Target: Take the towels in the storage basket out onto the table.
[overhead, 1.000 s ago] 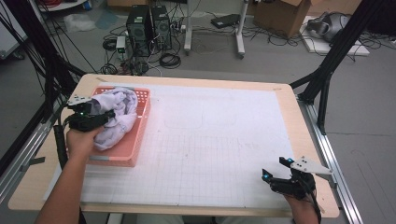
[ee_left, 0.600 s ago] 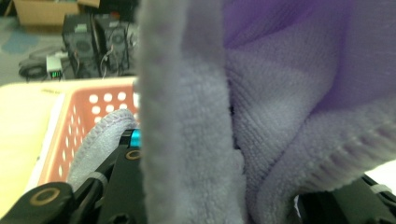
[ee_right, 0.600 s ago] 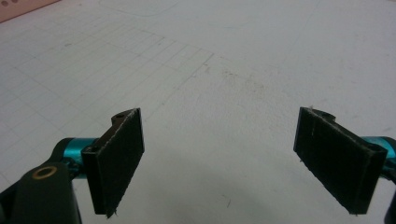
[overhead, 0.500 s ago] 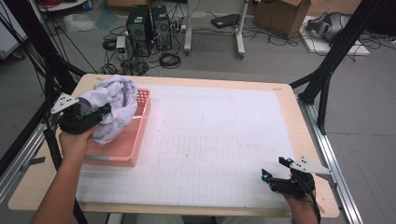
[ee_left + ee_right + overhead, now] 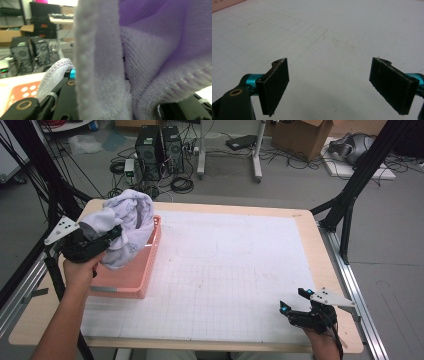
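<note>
Left gripper, fingers clamped on the bunched lavender towel, has lifted it higher out of the pink basket at the bench's left edge, so extraction looks nearly done; right gripper idles wide open, empty, near-right corner.

Both forearms are bare, with no sleeve in sight. The left gripper is black, with a grey three-cornered plate on top. The right gripper has flat black jaws with rough-cut edges, teal metal mounts, a brass-coloured ring at a pivot, and what may be small lit teal spots at its tips.
</note>
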